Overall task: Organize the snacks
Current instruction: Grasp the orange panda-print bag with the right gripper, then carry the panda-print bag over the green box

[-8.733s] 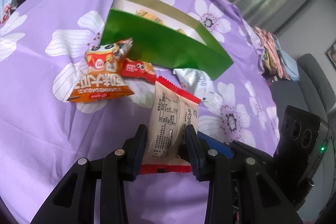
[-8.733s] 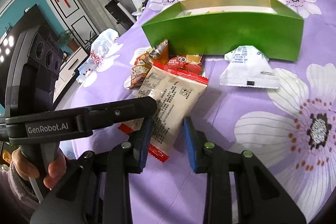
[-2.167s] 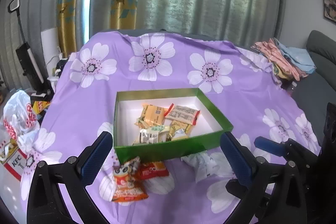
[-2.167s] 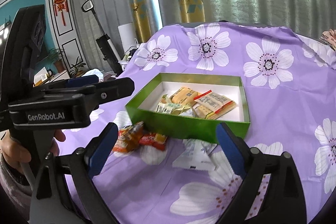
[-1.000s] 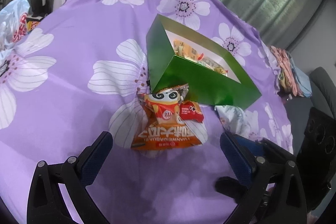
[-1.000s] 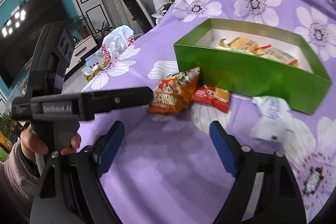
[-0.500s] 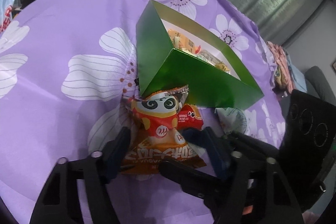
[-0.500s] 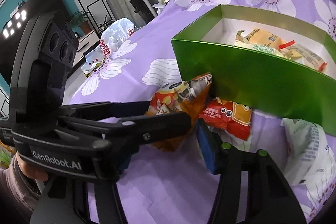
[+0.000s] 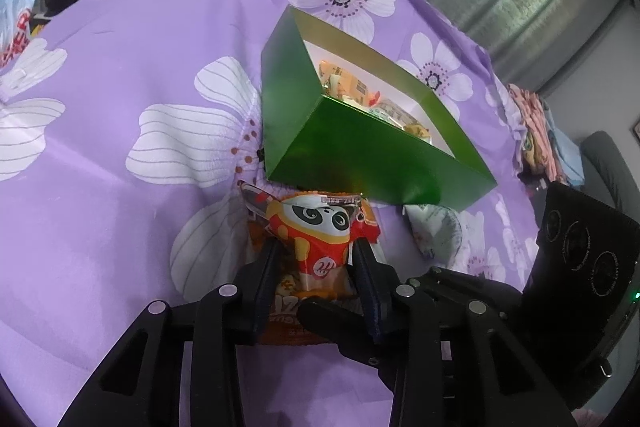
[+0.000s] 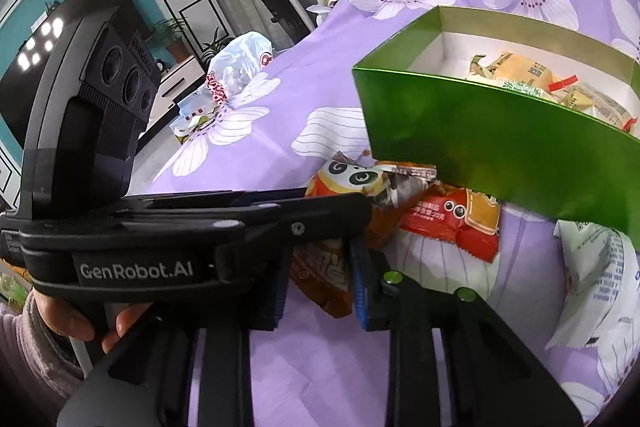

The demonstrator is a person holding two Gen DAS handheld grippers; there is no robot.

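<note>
Orange panda snack bag (image 9: 320, 247) lies flat on the purple floral cloth (image 9: 120, 187), just in front of the near corner of the green box (image 9: 360, 155). Long axis runs from the grippers toward the box; panda-face end points at the box, printed lettering end toward the cameras.

L gripper (image 9: 316, 279) is clamped on it: both blue pads press the bag's sides mid-length, pinching the wrapper. R gripper (image 10: 320, 279) has also come together on the same bag, at the lettered end; its left finger is mostly hidden behind the L gripper body, which crosses the right wrist view, so pad contact on that side can't be confirmed, but the right pad sits against the bag edge.

Left wrist view only: pile of clothes (image 9: 536, 131) at the far right edge of the table, and the R gripper's black camera housing at lower right. Right wrist view only: small red snack pack (image 10: 452, 223) beside the panda bag, touching it and tucked against the box wall; white pack w/ printed text (image 10: 596, 287) to the right; a hand (image 10: 80, 319) in a greyish sleeve gripping the L gripper handle; plastic bag (image 10: 240, 67) on the cloth farther back.

Box: white inside, holds several yellowish and pale wrapped snacks (image 10: 532, 79), some w/ red ends, bunched toward one side.
</note>
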